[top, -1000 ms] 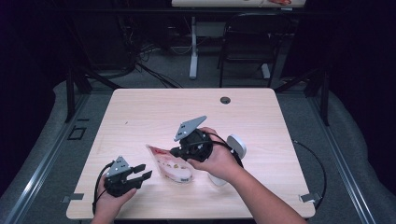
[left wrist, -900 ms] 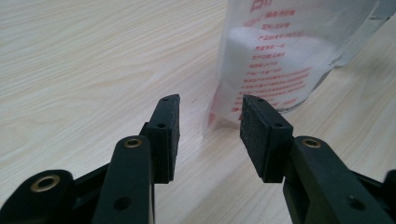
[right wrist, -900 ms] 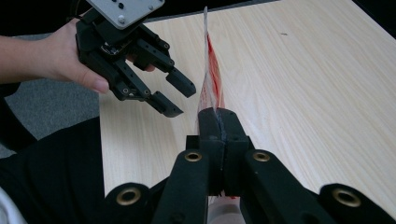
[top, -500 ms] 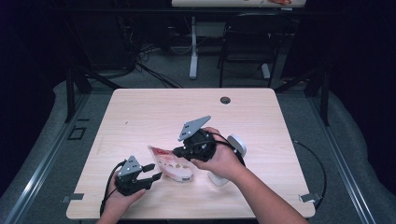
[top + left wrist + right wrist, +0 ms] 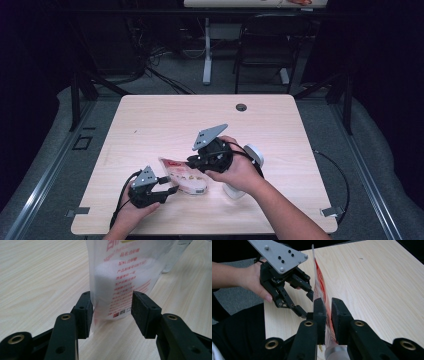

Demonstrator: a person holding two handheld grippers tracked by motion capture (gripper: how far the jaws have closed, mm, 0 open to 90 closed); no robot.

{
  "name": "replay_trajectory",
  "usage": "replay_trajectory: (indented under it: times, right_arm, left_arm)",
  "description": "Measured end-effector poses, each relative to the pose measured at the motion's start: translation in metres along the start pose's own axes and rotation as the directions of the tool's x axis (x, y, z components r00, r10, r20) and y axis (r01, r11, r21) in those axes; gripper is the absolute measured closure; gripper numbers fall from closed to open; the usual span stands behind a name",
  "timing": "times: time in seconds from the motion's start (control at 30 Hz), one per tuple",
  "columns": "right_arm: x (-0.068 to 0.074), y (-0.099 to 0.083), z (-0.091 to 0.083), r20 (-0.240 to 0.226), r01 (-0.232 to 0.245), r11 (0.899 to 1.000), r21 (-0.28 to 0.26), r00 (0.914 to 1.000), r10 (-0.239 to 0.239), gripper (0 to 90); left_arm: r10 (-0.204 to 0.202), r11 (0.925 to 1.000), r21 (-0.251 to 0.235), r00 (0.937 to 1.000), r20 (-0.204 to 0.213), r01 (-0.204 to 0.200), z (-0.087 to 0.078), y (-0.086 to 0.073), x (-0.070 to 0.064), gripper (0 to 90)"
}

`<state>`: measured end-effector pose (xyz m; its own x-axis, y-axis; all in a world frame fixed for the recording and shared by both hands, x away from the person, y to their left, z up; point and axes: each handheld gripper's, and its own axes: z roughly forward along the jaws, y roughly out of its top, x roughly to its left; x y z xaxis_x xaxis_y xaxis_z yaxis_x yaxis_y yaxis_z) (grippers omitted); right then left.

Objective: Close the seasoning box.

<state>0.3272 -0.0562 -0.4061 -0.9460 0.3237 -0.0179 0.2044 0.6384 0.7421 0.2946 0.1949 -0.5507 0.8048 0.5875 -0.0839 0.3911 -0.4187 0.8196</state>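
now the left gripper has moved in from the table edge and its jaws stand wide around the bottom of the pouch, which the right gripper holds pinched above the table, so the second grip looks near.

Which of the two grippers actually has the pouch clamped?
The right gripper: its jaws pinch the pouch edge. The left gripper stands open around the pouch's bottom end.

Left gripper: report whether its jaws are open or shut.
Open. The left gripper has its jaws spread on either side of the plastic pouch, with a clear gap at the right jaw.
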Motion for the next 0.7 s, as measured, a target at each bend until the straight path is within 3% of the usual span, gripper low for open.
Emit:
replay_trajectory:
  times: [0.4,0.7]
  right_arm:
    - [0.006,0.006,-0.004,0.022,0.027,1.000,-0.003,0.9994,-0.027,70.8]
    - [0.016,0.024,0.009,0.018,0.062,0.998,0.017,0.9979,-0.063,71.1]
  left_arm:
    - [0.016,0.9999,-0.004,0.9998,0.006,-0.016,-0.004,0.000,-0.010,53.3]
    - [0.009,1.0000,-0.003,0.9999,-0.006,-0.009,-0.006,-0.002,-0.007,54.3]
